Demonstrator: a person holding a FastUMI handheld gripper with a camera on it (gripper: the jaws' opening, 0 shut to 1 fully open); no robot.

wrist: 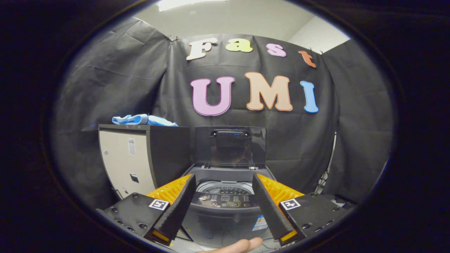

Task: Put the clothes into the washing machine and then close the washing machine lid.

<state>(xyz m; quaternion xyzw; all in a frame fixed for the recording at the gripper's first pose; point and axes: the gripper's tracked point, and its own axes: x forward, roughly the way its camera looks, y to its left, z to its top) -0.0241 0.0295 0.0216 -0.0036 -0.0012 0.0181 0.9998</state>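
**Clothes not yet collected; washer open**

The clothes [142, 120] lie bunched on top of the cabinet [126, 158], beside the washer [225, 200] and well apart from my gripper [223, 207]; the lid [230, 146] stands upright; the drum [225, 188] is exposed; fingers are spread wide, holding nothing. Risk, as I judge it: a loose pinch on bunched fabric could drop a piece outside the drum; trailing cloth could block the lid.

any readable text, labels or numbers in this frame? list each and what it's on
None can be read.
Stickers on the side of the cabinet: too small.
Sticker on the front of the washing machine, seen between the open gripper fingers: blurred.
Control panel buttons on the washing machine: marks too small.
Square black-and-white markers on the gripper body: patterns, not words.
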